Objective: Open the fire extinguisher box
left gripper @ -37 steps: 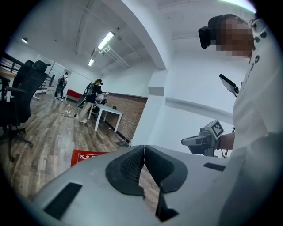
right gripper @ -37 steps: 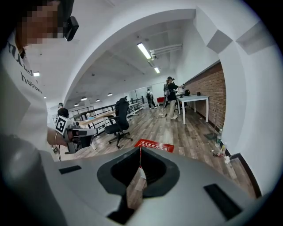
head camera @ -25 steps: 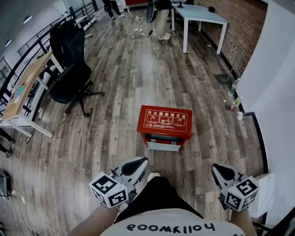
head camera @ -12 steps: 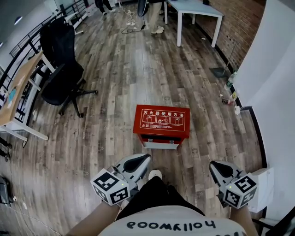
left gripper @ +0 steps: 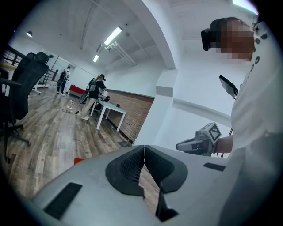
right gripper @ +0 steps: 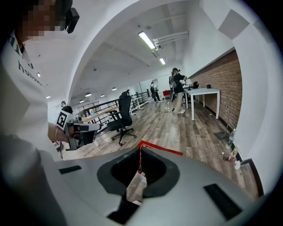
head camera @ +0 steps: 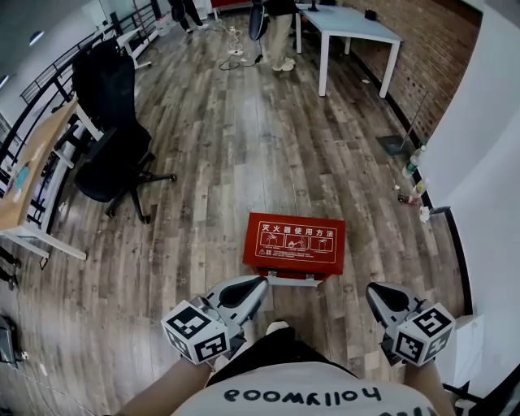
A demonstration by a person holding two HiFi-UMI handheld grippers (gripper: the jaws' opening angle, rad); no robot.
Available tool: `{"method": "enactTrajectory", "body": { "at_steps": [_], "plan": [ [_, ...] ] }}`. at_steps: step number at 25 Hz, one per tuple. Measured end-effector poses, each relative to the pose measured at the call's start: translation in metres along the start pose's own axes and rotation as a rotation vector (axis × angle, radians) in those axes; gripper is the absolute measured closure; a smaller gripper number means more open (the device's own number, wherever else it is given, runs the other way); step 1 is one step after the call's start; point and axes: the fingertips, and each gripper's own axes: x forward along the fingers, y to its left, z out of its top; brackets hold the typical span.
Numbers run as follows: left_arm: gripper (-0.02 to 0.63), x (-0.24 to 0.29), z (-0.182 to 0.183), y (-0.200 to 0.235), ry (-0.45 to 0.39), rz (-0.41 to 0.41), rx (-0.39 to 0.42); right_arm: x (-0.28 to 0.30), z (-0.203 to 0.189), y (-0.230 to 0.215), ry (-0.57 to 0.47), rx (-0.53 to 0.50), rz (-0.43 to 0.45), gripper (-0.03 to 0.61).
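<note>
The red fire extinguisher box (head camera: 294,242) stands on the wooden floor with its printed lid facing up and closed. A sliver of it shows past the jaws in the right gripper view (right gripper: 162,149) and in the left gripper view (left gripper: 78,160). My left gripper (head camera: 257,283) hangs near my body, short of the box's near left corner, with its jaws shut and empty (left gripper: 144,148). My right gripper (head camera: 372,291) is held to the box's near right, also shut with nothing between its jaws (right gripper: 140,152). Neither gripper touches the box.
A black office chair (head camera: 114,154) and a wooden desk (head camera: 32,175) stand to the left. At the back is a white table (head camera: 349,24) with people nearby. Bottles (head camera: 414,191) lie by the white wall on the right, and a white box (head camera: 465,341) sits by my right side.
The box has come nearer to me and lower in the head view. Both grippers kept their places by my body and stayed shut.
</note>
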Motion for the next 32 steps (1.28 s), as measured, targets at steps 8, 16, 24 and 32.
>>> {"method": "enactTrajectory", "body": {
  "at_steps": [8,16,24,32],
  "plan": [
    [0.606,0.022,0.026,0.032,0.011,-0.030,0.036,0.043,0.038,-0.012,-0.031,-0.010,0.007,0.568],
    [0.606,0.029,0.039,0.054,-0.005,-0.011,0.047,0.070,0.058,-0.019,-0.035,-0.039,0.029,0.568],
    [0.607,0.040,0.029,0.059,-0.011,0.081,0.003,0.090,0.069,-0.036,0.011,-0.104,0.126,0.568],
    [0.606,0.056,0.017,0.062,-0.080,0.285,-0.055,0.072,0.058,-0.092,0.104,-0.142,0.199,0.568]
  ]
}}
